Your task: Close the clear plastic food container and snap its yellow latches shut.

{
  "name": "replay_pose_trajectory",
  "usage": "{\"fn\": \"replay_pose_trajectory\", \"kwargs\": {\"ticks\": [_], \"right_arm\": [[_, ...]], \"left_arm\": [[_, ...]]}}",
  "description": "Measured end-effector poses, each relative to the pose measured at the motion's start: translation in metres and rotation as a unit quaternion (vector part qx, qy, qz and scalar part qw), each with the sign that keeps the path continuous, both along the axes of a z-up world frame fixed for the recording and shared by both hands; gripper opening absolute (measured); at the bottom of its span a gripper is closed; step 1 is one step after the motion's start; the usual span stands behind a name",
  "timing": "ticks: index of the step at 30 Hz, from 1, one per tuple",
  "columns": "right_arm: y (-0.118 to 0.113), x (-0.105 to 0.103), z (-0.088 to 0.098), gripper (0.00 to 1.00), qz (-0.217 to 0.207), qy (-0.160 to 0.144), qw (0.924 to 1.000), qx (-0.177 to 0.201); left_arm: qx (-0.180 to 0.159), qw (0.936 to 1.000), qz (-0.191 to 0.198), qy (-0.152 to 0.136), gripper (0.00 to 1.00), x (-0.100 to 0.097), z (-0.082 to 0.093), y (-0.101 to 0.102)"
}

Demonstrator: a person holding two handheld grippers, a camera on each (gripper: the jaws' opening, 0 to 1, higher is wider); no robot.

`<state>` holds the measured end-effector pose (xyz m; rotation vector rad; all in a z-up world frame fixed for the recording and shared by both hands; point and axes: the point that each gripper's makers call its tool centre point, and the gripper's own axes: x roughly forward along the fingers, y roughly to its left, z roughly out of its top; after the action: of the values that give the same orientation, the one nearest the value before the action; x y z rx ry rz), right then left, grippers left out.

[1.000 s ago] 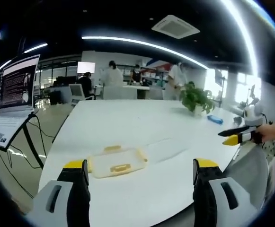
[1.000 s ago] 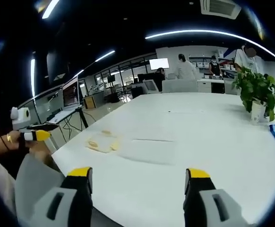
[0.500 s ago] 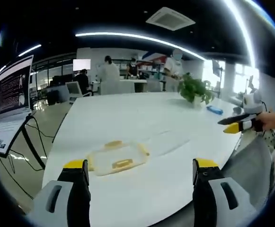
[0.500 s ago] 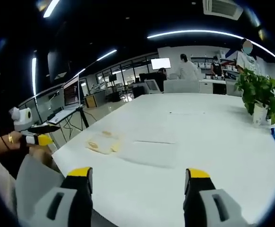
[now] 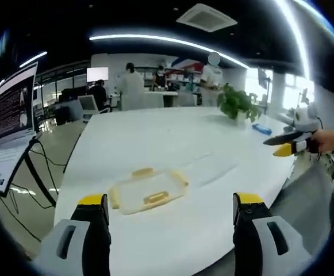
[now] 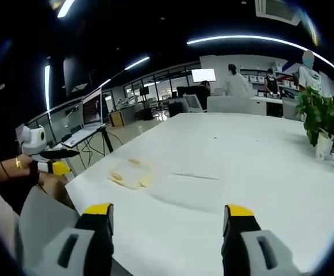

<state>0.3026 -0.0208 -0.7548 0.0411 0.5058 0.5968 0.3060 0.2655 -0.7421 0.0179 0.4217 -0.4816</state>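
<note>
A flat clear lid with yellow latches lies on the white table, just beyond my left gripper, which is open and holds nothing. To the lid's right sits a clear, barely visible container body. In the right gripper view the lid lies far left on the table, with the clear body beside it. My right gripper is open and empty, back from the table's near edge. Each gripper also shows in the other's view, hand-held: the right gripper and the left gripper.
A potted plant and a small blue object stand toward the table's far right. A laptop on a stand is off the table's left side. Several people stand at desks in the back.
Both views have shifted slightly with the hands; the lid now sits a little lower and more turned in the left gripper view. Nothing on the table has moved. Both grippers stay open.
</note>
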Motion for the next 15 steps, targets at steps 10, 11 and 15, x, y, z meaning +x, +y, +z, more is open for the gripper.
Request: {"fn": "replay_pose_trajectory", "kwargs": {"ticks": [10, 11, 15], "right_arm": [[0.012, 0.019, 0.001, 0.77, 0.024, 0.003, 0.9997, -0.009], [0.013, 0.021, 0.001, 0.77, 0.027, 0.004, 0.9996, -0.01], [0.021, 0.028, -0.008, 0.77, 0.045, 0.022, 0.9984, -0.028]], "left_arm": [[0.056, 0.9973, -0.043, 0.022, 0.87, 0.015, -0.021, -0.003], [0.047, 0.9978, -0.041, 0.022, 0.87, 0.017, -0.02, -0.004], [0.042, 0.9977, -0.042, 0.032, 0.86, 0.025, -0.023, -0.003]]}}
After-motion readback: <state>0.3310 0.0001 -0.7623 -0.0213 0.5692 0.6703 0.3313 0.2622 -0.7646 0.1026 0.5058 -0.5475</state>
